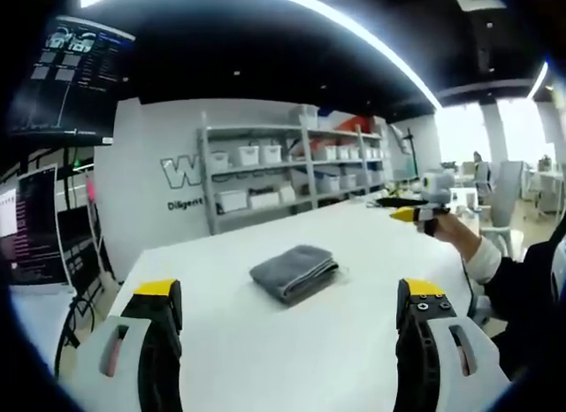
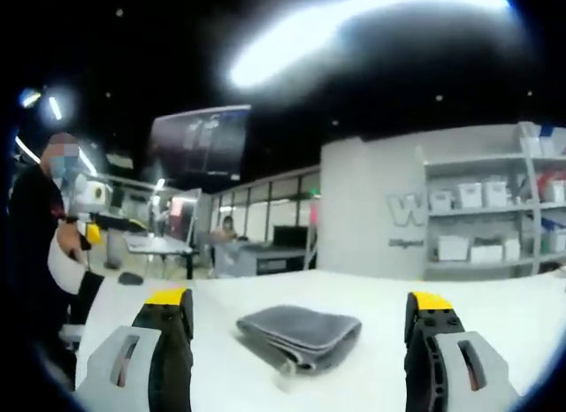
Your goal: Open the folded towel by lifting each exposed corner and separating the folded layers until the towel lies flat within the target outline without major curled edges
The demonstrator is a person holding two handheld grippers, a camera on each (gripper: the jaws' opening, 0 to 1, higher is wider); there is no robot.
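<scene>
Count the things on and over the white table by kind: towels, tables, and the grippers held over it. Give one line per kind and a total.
Folded grey towel: 1
White table: 1
Grippers: 2, the left gripper and the right gripper, both with jaws wide apart, holding nothing
Total: 4

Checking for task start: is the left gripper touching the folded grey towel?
Apart. In the left gripper view, bare white table separates the open left gripper from the folded grey towel.
</scene>
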